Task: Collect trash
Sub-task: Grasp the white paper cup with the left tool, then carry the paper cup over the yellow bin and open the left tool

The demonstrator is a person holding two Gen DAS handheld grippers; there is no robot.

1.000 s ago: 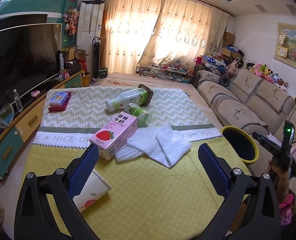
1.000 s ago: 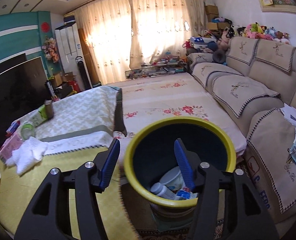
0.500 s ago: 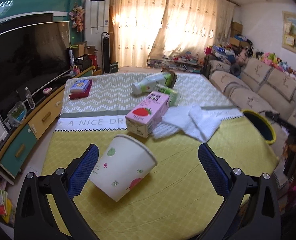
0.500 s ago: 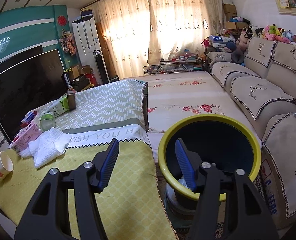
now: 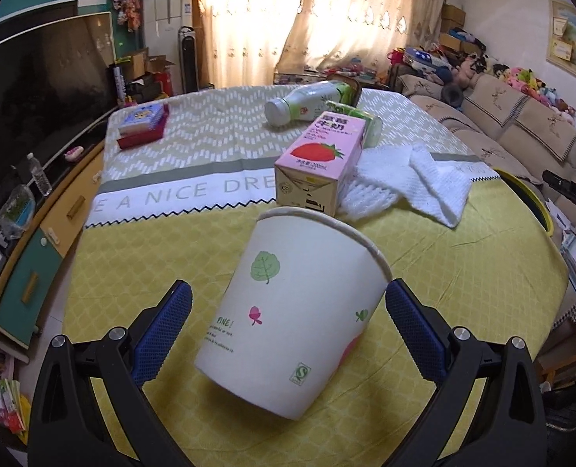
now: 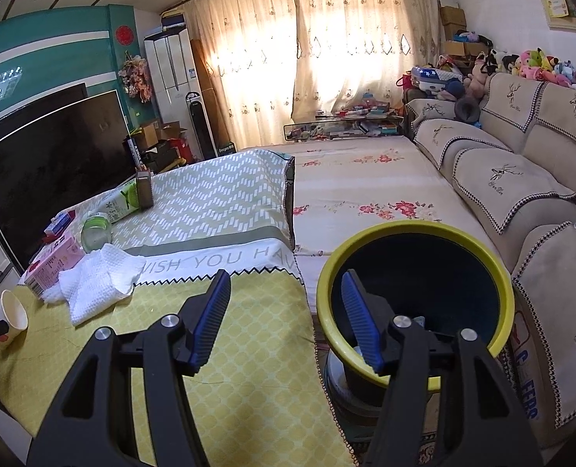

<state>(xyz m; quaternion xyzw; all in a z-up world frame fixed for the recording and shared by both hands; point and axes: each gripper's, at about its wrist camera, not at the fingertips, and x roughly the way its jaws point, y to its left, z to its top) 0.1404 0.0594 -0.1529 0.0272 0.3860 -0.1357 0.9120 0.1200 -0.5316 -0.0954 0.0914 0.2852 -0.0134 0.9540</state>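
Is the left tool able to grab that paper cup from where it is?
Probably yes. The paper cup lies tipped on the yellow cloth, right between the left tool's open fingers, nothing blocking. The pink carton sits farther back.

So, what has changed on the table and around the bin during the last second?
The left gripper has moved in on the white paper cup with leaf prints, which now sits between its open jaws, not yet gripped. The right gripper has drawn back from the yellow-rimmed dark bin, open and empty. The pink strawberry milk carton, white cloth and green-white bottle stayed put.
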